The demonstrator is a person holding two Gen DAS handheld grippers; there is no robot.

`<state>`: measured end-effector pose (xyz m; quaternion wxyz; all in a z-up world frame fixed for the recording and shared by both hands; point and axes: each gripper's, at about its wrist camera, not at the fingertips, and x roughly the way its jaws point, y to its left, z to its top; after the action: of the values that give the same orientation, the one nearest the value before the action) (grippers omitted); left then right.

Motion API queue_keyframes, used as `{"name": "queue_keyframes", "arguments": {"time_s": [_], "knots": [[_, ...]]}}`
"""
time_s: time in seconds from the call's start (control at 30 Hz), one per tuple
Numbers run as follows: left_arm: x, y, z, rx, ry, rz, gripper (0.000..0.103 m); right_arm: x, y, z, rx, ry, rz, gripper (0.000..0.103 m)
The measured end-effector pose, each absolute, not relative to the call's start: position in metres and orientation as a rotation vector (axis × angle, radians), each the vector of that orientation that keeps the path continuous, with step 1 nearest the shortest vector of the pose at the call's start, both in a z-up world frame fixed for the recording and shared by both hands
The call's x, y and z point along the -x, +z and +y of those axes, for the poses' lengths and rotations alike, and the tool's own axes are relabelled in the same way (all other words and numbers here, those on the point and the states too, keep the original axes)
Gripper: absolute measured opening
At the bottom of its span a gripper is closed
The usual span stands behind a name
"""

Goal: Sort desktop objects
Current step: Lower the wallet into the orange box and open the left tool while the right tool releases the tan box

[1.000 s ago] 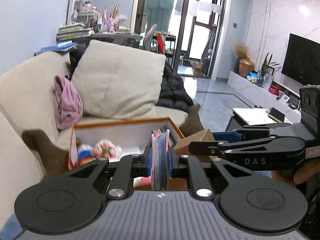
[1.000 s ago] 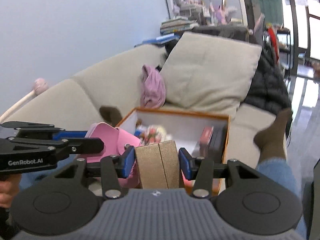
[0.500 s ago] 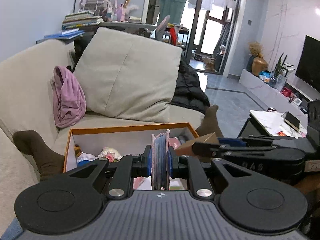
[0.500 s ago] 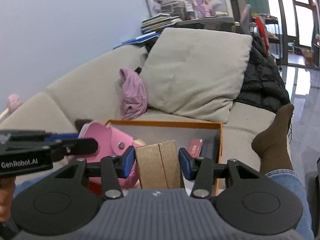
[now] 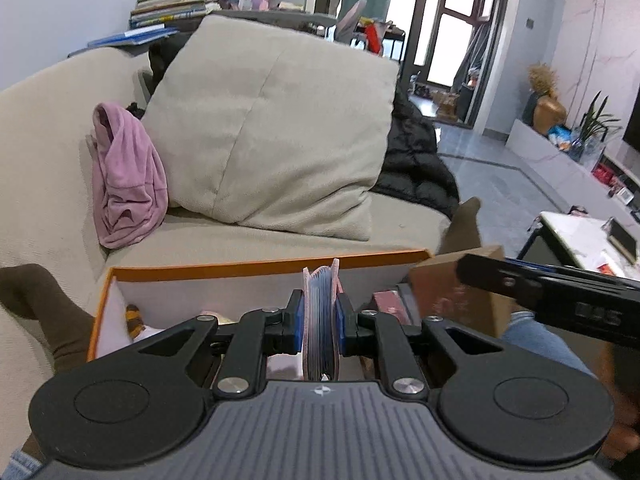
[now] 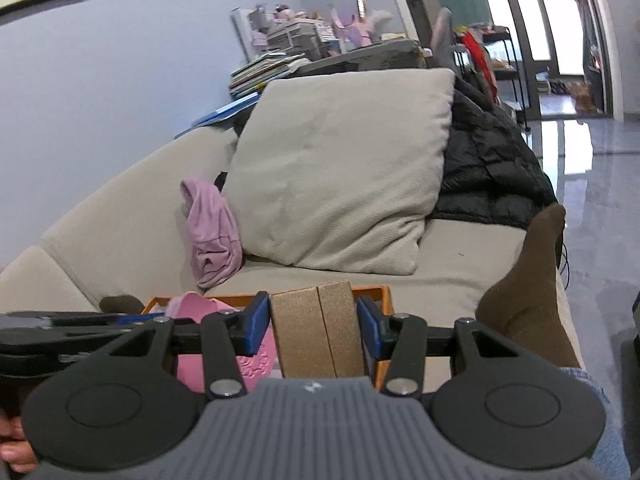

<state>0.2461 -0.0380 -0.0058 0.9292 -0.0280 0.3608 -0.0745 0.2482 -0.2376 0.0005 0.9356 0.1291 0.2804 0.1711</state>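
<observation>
Faintly legible DAS lettering on right gripper (image 5: 472,276), gold box (image 6: 316,330) clamped

An open box (image 5: 256,268) sits on a sofa (image 5: 44,152) in front of a cushion (image 5: 272,136). A crumpled cloth (image 5: 126,176) lies left of the cushion, a jacket (image 5: 416,168) to its right, and stacked books (image 5: 168,6) behind the sofa back.

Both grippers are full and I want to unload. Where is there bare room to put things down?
Free: the sofa seat between the beige cushion and the orange box. Inside the box, white wall shows behind the left gripper; its floor is mostly hidden. Crowded: the left corner by the pink cloth, and the right gripper side.
</observation>
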Motion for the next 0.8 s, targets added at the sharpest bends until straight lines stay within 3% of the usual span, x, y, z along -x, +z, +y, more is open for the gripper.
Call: {"name": "queue_keyframes", "arguments": {"time_s": [0.27, 0.5, 0.8], "knots": [[-0.278, -0.041, -0.066, 0.032, -0.133, 0.808, 0.017, -0.255, -0.007, -0.24, -0.272, 0.35, 0.583, 0.05], [-0.299, -0.053, -0.051, 0.225, -0.152, 0.889, 0.019, -0.257, -0.014, -0.24, -0.272, 0.344, 0.594, 0.05], [-0.315, -0.055, -0.037, 0.435, -0.245, 0.942, 0.039, -0.256, -0.016, -0.237, -0.242, 0.333, 0.585, 0.049]]}}
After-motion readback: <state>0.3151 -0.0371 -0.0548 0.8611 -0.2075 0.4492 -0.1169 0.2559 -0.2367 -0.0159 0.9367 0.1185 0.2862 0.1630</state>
